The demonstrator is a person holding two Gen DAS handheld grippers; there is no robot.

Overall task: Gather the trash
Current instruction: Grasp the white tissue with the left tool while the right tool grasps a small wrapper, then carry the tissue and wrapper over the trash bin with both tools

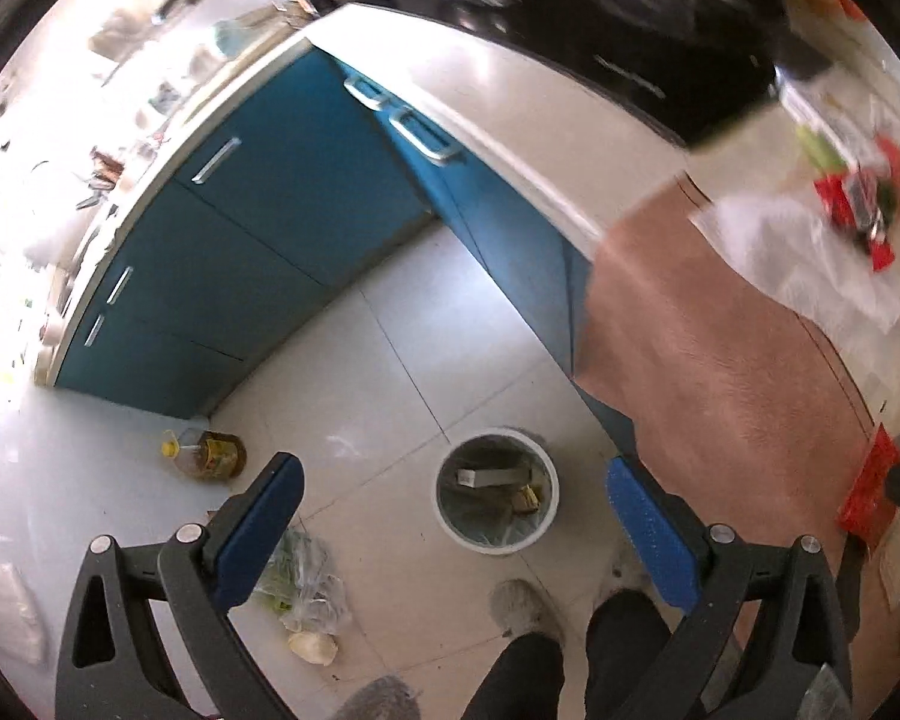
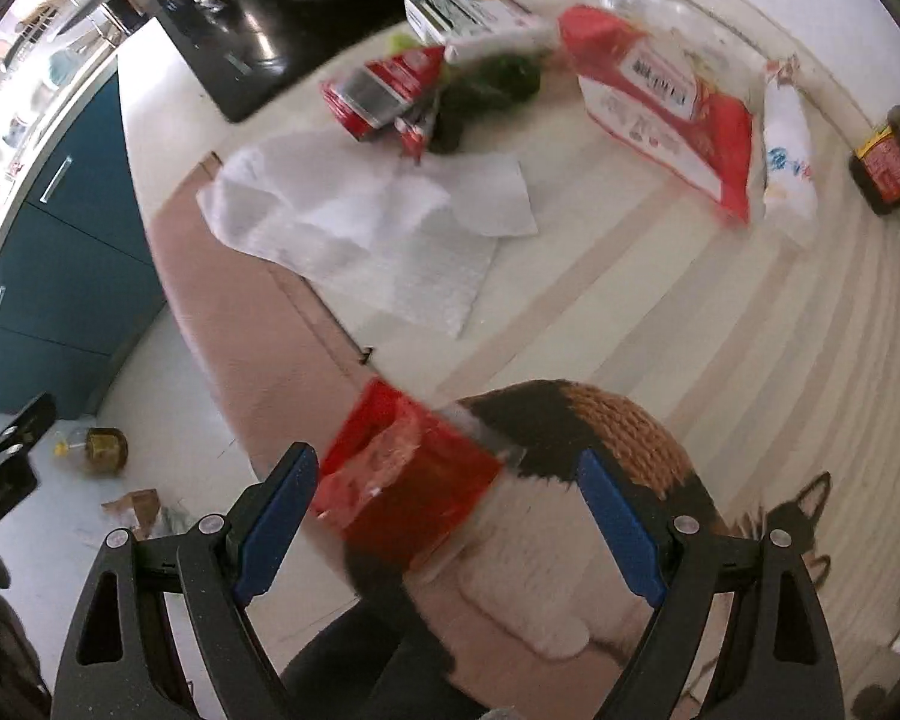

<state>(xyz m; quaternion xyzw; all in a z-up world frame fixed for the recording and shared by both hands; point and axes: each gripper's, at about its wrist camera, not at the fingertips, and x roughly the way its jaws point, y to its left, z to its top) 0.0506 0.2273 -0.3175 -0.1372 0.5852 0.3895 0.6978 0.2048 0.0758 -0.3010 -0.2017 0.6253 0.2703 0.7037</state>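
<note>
In the left wrist view my left gripper (image 1: 459,531) is open and empty, high above the floor. Below it stands a round white trash bin (image 1: 450,516) with a liner and some scraps inside. My right gripper (image 2: 447,519) is open over the counter edge. A crumpled red wrapper (image 2: 402,480) lies beneath its jaws on a knitted brown, black and white piece (image 2: 618,426); the pads do not press on it. The same red wrapper (image 1: 870,495) shows at the right edge of the left wrist view. White paper towels (image 2: 378,228) lie spread further back on the counter.
The counter (image 2: 660,300) also holds a red packet (image 2: 384,96), a red-and-white bag (image 2: 666,114), a white box (image 2: 468,12), a tissue pack (image 2: 789,162) and a brown bottle (image 2: 888,156). A pink cloth (image 1: 720,348) hangs over the edge. An oil bottle (image 1: 210,450), a bag of greens (image 1: 306,582) and a person's slippers (image 1: 528,606) are on the floor by blue cabinets (image 1: 258,228).
</note>
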